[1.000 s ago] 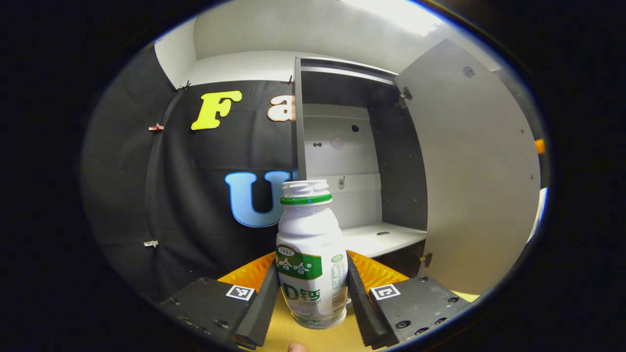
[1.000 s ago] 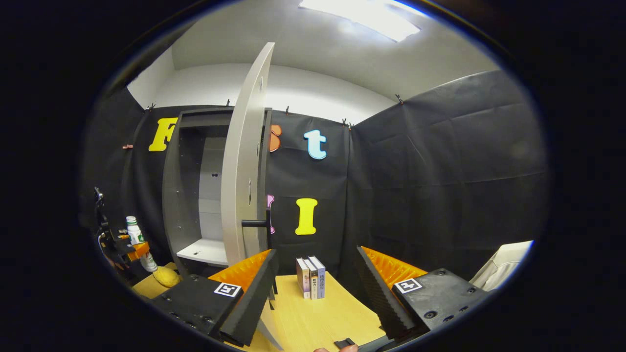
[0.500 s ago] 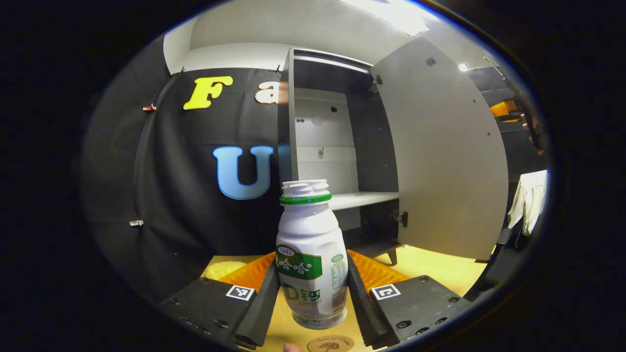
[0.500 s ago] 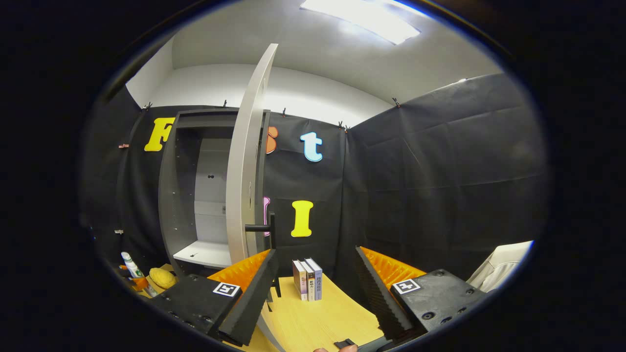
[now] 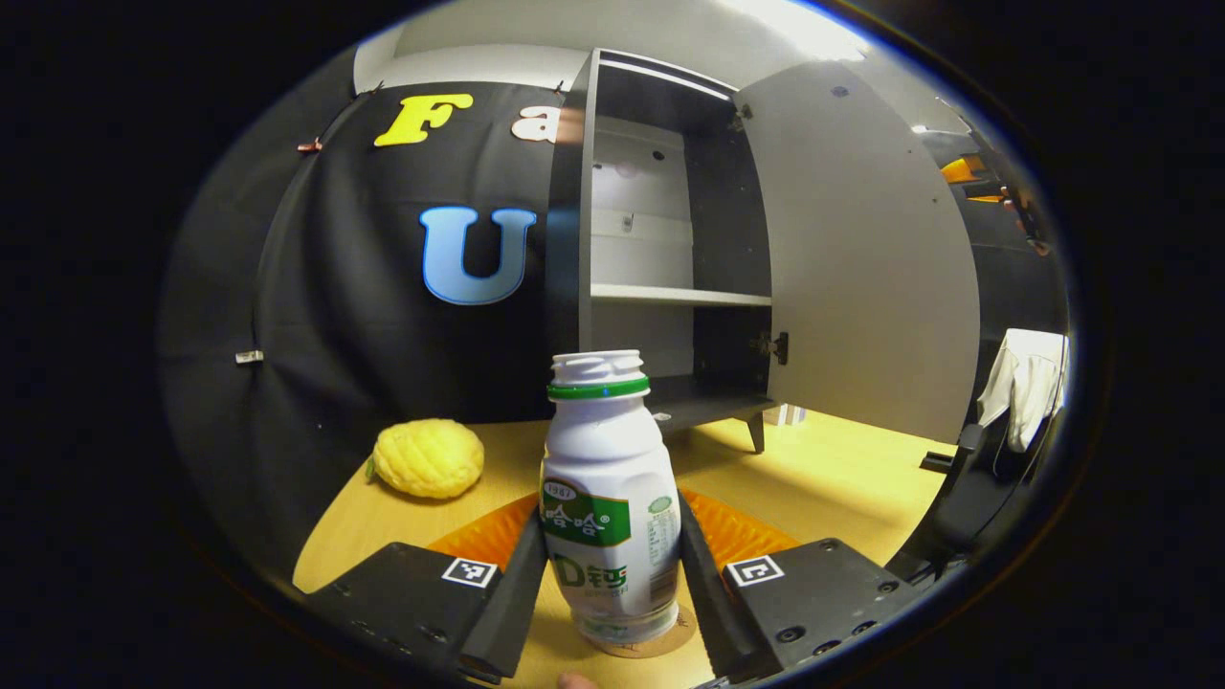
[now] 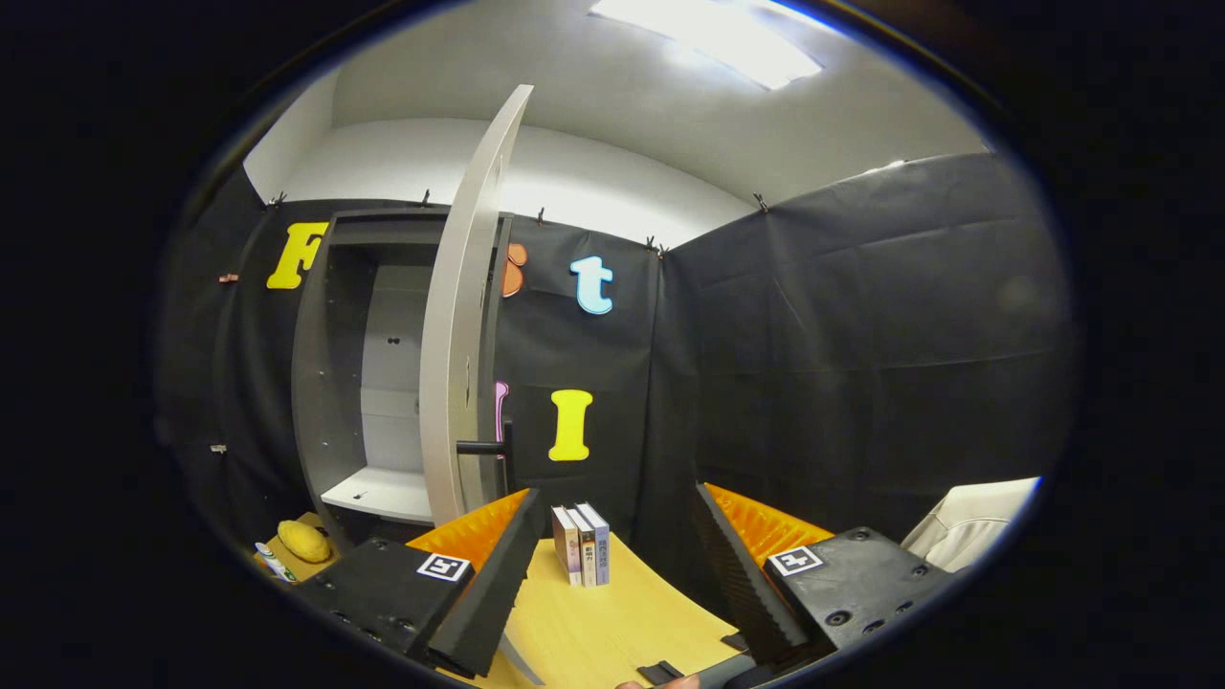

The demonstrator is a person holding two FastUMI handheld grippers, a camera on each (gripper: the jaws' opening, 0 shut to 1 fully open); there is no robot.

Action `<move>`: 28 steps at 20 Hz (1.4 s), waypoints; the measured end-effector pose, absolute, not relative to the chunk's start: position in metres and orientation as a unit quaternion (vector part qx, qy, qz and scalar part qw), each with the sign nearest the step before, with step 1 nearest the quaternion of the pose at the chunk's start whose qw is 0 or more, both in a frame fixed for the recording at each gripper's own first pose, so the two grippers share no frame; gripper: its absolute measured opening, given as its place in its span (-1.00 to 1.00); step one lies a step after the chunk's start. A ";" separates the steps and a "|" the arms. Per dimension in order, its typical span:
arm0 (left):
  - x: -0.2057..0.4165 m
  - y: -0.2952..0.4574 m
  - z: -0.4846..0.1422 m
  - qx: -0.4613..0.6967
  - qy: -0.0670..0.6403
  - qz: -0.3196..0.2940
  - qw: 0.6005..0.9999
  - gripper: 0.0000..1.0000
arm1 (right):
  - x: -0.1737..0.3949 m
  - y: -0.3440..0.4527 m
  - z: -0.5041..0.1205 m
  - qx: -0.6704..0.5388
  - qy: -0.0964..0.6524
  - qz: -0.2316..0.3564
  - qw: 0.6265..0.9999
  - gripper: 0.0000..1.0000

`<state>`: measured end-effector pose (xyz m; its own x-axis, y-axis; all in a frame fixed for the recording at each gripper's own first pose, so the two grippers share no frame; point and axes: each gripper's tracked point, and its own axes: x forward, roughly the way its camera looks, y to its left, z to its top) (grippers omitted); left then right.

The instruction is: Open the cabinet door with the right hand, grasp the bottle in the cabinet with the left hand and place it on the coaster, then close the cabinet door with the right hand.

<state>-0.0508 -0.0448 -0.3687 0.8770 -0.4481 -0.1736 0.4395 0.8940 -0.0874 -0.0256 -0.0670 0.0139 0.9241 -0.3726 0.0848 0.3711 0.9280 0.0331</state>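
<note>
My left gripper (image 5: 612,584) is shut on a white bottle (image 5: 609,498) with a green ring and green label. The bottle stands upright, its base on or just above a round brown coaster (image 5: 670,641) on the wooden table. Behind it the grey cabinet (image 5: 660,249) stands with its door (image 5: 857,258) swung wide to the right and its shelves bare. In the right gripper view, my right gripper (image 6: 612,565) is open, holding nothing, a little way from the door's edge (image 6: 459,316) and its dark handle (image 6: 483,447). The bottle's top (image 6: 273,563) peeks in at the far lower left.
A yellow knobbly fruit (image 5: 428,459) lies on the table (image 5: 823,488) left of the bottle, also seen as the fruit (image 6: 304,541). Three books (image 6: 580,545) stand upright near the back wall. A white cloth (image 5: 1029,383) hangs at the right.
The left gripper has come down and back from the cabinet with the bottle, and the coaster now lies under the bottle's base. The right gripper has barely shifted and stays open.
</note>
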 end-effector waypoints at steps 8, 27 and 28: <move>-0.046 -0.075 -0.409 0.001 0.100 -0.259 0.961 0.45 | -0.036 -0.090 0.007 0.031 -0.024 -0.224 0.974 0.94; -0.061 -0.069 -0.438 -0.007 0.140 -0.244 0.960 0.91 | -0.049 -0.099 0.000 0.055 -0.009 -0.243 0.968 0.95; -0.062 -0.067 -0.438 -0.010 0.142 -0.240 0.960 0.91 | -0.048 -0.099 -0.001 0.054 -0.008 -0.242 0.969 0.95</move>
<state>-0.0617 -0.0666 -0.4375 0.8440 -0.4644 -0.2681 0.4590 0.8842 -0.0868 -0.0477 -0.0989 -0.0012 0.8824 -0.4704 -0.0102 0.4686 0.8768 0.1077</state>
